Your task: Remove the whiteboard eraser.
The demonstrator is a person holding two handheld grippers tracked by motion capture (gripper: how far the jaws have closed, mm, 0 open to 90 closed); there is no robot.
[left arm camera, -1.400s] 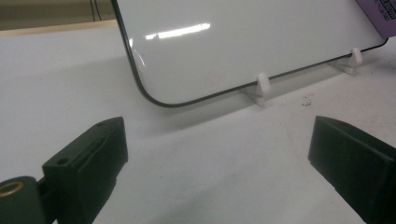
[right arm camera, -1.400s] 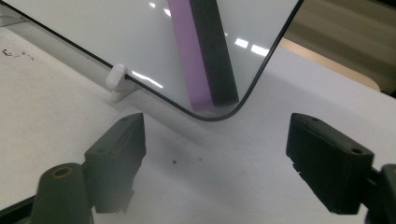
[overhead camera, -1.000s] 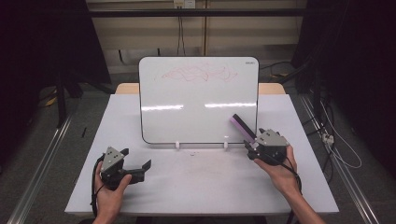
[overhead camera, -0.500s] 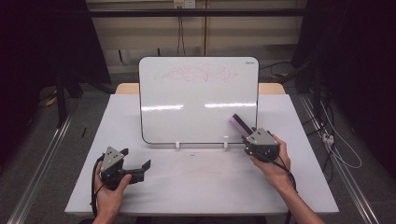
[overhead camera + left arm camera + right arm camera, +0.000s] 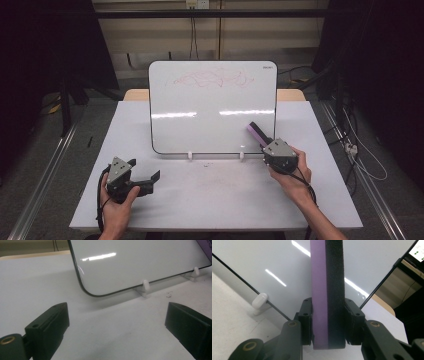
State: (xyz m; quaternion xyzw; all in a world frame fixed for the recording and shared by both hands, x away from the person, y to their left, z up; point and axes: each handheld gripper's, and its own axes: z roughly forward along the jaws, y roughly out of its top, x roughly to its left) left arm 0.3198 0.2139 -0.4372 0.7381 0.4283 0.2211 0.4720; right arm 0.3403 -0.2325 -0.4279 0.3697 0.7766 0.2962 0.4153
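Your right gripper (image 5: 265,142) clamps an eraser (image 5: 256,133), a long block with a purple layer and a black felt layer. Seen from the right gripper view, the eraser (image 5: 327,290) stands up between the two jaws, purple on the left, black on the right, and the jaws press against both sides. From above, the eraser points away from you towards the lower right corner of a whiteboard (image 5: 212,107), and its far end overlaps the board's surface; whether it touches the board cannot be told.

The whiteboard stands upright on two small white feet (image 5: 190,155) in the middle of a white table (image 5: 220,200). Faint red scribbles (image 5: 210,78) run across its top part.

Your left gripper (image 5: 145,182) rests low near the table's front left, well apart from the board. Its jaws are spread wide with nothing between them, and in the left gripper view the board's lower left corner (image 5: 86,291) lies ahead of them.
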